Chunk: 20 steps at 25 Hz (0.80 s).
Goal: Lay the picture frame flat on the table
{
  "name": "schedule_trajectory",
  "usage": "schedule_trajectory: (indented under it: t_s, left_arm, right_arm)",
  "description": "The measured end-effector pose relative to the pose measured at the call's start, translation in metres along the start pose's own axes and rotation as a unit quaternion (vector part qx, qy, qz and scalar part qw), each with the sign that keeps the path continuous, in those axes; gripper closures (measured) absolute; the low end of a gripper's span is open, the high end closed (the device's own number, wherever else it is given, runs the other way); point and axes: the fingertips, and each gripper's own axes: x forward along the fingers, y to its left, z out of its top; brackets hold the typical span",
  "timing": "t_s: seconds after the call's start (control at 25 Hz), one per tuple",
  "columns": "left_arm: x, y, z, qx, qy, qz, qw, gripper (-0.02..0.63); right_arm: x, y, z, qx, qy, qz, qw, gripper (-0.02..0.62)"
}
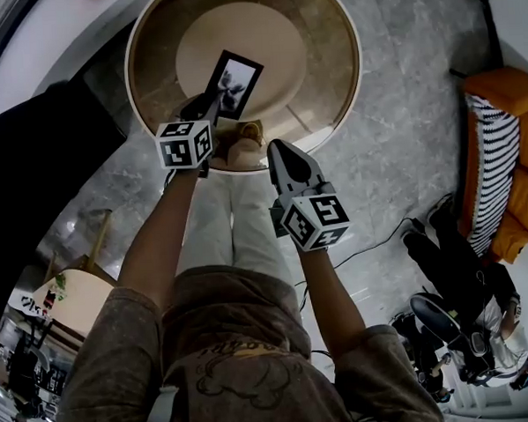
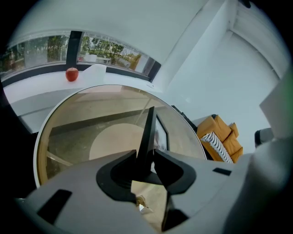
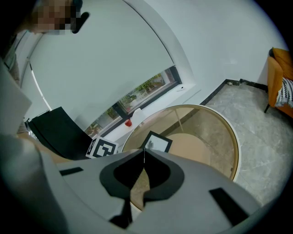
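A black picture frame [image 1: 229, 86] with a grey photo lies face up on the round glass table [image 1: 350, 78], near its middle. My left gripper [image 1: 207, 104] reaches it from the near side. In the left gripper view the frame [image 2: 147, 132] shows edge-on, its near edge between the jaws of the left gripper [image 2: 145, 157], with a thin sliver of light beside the right pad, so they stand open around it. My right gripper [image 1: 280, 147] hovers over the table's near rim, right of the left one. Its jaws meet at the tips with nothing in them, and past that right gripper [image 3: 144, 153] the frame [image 3: 154, 142] shows.
A red apple [image 2: 72, 74] sits on the white window ledge beyond the table. An orange sofa with a striped cushion [image 1: 508, 149] stands to the right. Another person [image 1: 463, 310] is on the floor at the lower right, a black chair [image 3: 59, 132] to the left.
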Motion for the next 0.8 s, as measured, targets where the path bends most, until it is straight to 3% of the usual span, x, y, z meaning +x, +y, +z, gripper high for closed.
schedule_trajectory:
  t_s: [0.28, 0.8]
  left_arm:
    - [0.011, 0.004, -0.003, 0.003, -0.034, -0.006, 0.9994, 0.477]
    - [0.008, 0.013, -0.006, 0.002, -0.016, 0.030, 0.9994, 0.453]
  right_arm:
    - [-0.001, -0.004, -0.007, 0.002, 0.002, 0.005, 1.000, 0.575]
    - [0.002, -0.009, -0.018, 0.012, 0.011, 0.004, 1.000, 0.575]
